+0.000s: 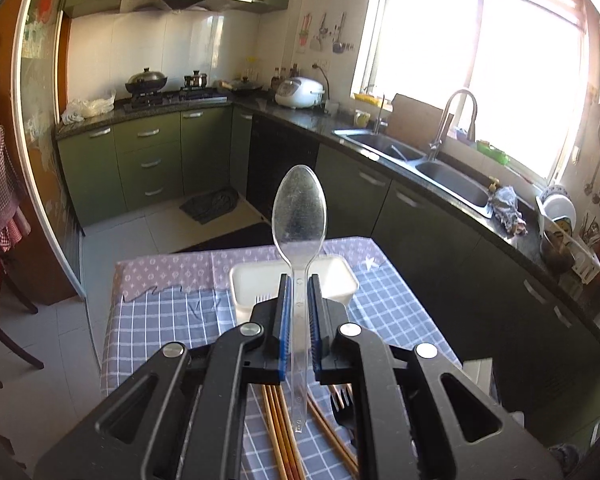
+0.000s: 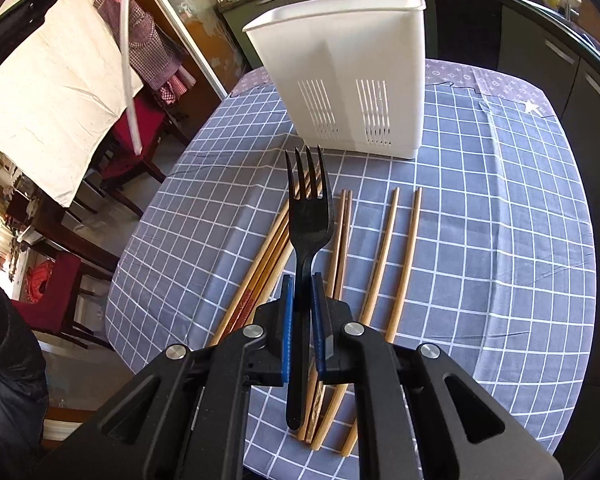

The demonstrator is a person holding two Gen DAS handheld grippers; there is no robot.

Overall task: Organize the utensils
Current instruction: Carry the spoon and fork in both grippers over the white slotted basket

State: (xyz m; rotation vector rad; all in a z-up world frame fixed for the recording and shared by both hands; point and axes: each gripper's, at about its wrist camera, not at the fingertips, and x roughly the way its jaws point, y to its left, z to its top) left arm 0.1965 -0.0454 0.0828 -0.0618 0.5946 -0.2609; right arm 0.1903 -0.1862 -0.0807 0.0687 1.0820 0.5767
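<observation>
left gripper [image 1: 299, 280] pinches spoon [image 1: 300, 216]; right gripper [image 2: 300, 280] pinches fork [image 2: 309, 216].

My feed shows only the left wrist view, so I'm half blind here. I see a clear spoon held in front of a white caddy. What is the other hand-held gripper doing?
Observer: The right hand-held gripper is shut on a black fork, tines pointing up.
Operator: Anything left on the table?
Observer: Several wooden chopsticks lie loose on the checked tablecloth.
Operator: What does the caddy look like from that side?
Observer: The white caddy stands upright beyond the chopsticks, with two slotted vent panels low on its near wall.
</observation>
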